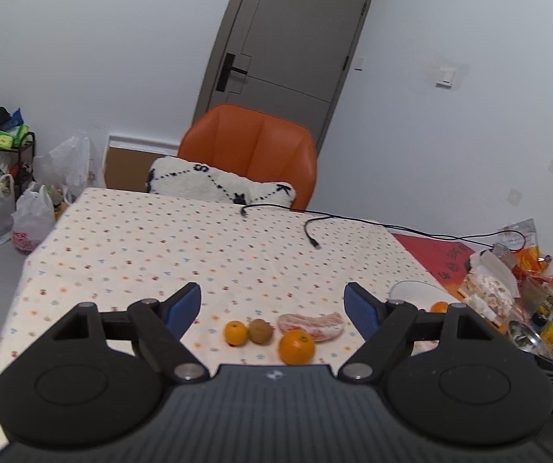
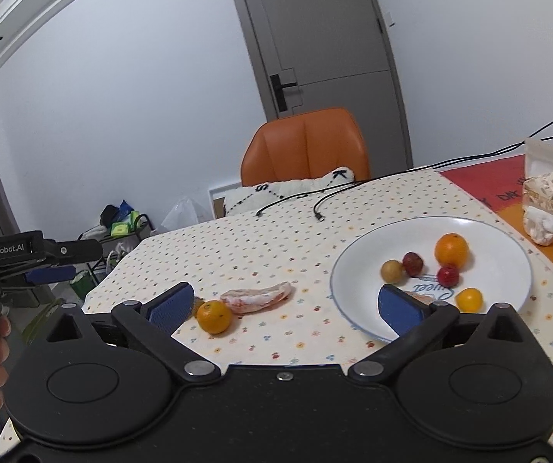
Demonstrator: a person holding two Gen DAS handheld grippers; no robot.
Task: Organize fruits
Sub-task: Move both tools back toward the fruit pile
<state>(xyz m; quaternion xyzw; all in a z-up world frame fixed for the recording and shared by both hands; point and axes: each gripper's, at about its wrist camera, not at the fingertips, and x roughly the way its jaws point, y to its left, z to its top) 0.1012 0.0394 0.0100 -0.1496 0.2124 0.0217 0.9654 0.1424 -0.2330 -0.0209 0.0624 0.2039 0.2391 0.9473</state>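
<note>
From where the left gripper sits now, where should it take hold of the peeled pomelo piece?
Grip the pomelo piece across its narrow middle, coming down from above. It lies flat as a long curved wedge, so only its short width fits between the open fingers of the left gripper. The orange sits close in front.

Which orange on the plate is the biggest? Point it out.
The large orange at the far side of the white plate; the yellow-orange one near the front rim is much smaller.

"GenRobot.AI" stands on the left gripper (image 2: 50,272); cushion (image 2: 296,191) shows "S", "K".
</note>
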